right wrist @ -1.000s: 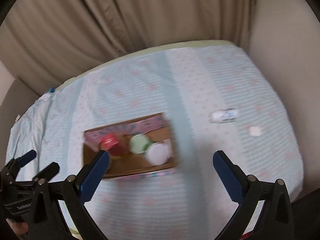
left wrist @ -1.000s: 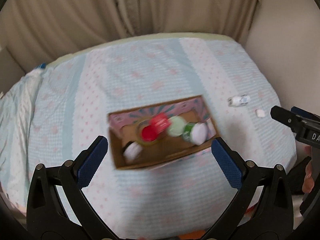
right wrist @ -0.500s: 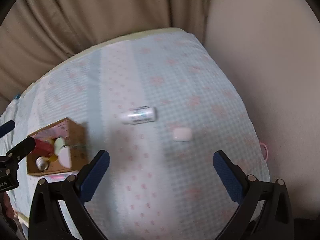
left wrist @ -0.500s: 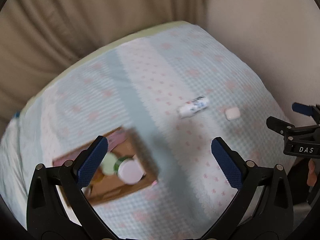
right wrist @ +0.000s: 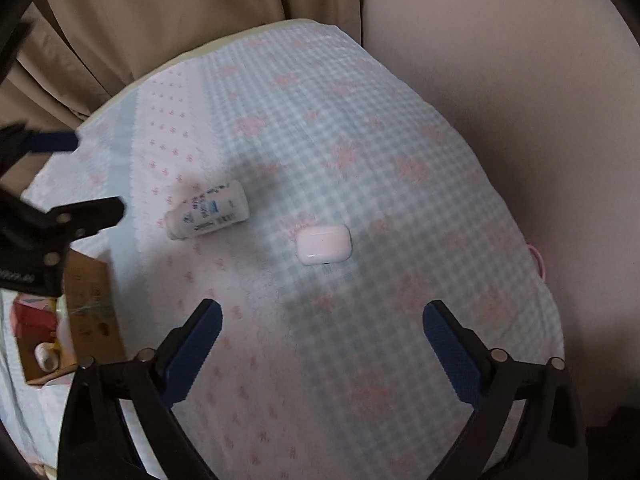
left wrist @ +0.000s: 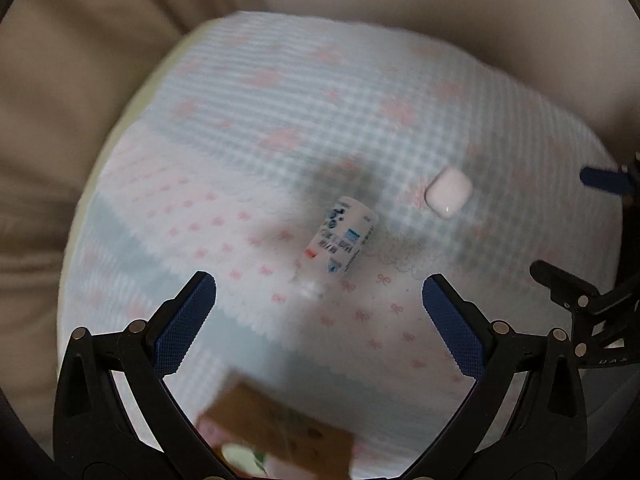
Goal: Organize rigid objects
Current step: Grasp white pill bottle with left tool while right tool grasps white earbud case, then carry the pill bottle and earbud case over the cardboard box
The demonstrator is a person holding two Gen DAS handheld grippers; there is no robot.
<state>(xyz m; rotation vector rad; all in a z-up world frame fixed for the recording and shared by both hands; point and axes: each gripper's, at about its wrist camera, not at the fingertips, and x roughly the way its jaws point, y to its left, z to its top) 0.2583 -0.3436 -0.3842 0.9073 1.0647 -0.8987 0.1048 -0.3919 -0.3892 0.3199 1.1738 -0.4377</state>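
While both my grippers hang wide open, nothing sits between their jaws.
Right gripper (right wrist: 322,320) has just been narrowing slightly; left gripper (left wrist: 319,294) hides half the blurred cardboard box (left wrist: 280,432).

Both views now nearer bottle (left wrist: 340,236).

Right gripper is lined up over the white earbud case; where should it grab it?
Come straight down on the earbud case with the open right gripper. It lies flat on the bedspread, clear of the bottle; close across its shorter width, pads on the long sides.
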